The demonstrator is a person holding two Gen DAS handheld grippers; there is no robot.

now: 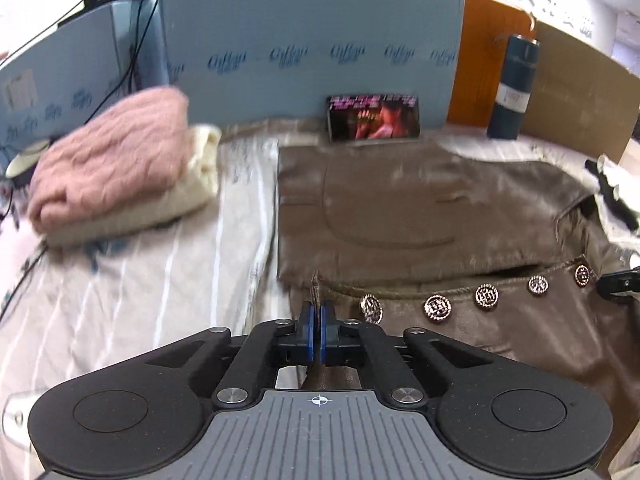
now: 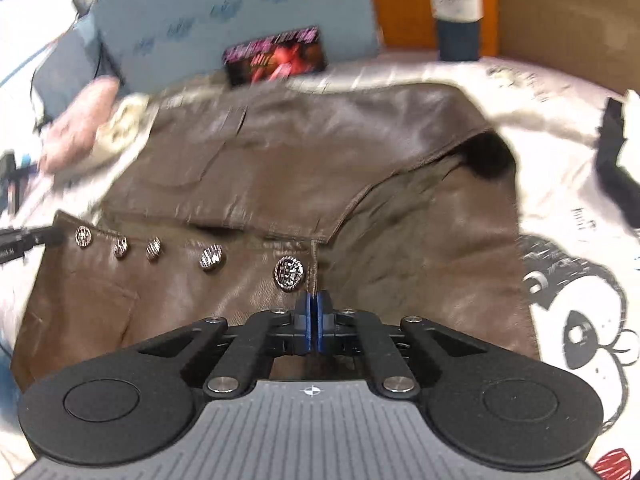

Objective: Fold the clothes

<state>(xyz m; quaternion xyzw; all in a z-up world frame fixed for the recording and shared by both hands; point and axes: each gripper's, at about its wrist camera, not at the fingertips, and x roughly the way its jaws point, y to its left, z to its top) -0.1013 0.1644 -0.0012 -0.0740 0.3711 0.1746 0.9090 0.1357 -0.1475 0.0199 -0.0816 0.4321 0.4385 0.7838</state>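
Note:
A brown leather-look jacket (image 1: 420, 216) with a row of silver buttons (image 1: 438, 306) lies on a printed sheet. My left gripper (image 1: 319, 312) is shut on the jacket's near edge at its left end, a strip of fabric sticking up between the blue pads. In the right wrist view the same jacket (image 2: 280, 168) fills the middle. My right gripper (image 2: 315, 304) is shut on the buttoned edge next to the last button (image 2: 289, 274). The tip of the right gripper shows at the right edge of the left view (image 1: 620, 282); the left gripper's tip shows at the left edge of the right view (image 2: 24, 240).
A folded pink sweater (image 1: 108, 152) sits on a folded cream garment (image 1: 192, 188) at the back left. A phone with a lit screen (image 1: 374, 116) leans on the blue divider (image 1: 312, 40). A dark blue bottle (image 1: 514, 84) stands at the back right. A black item (image 2: 616, 160) lies at the right.

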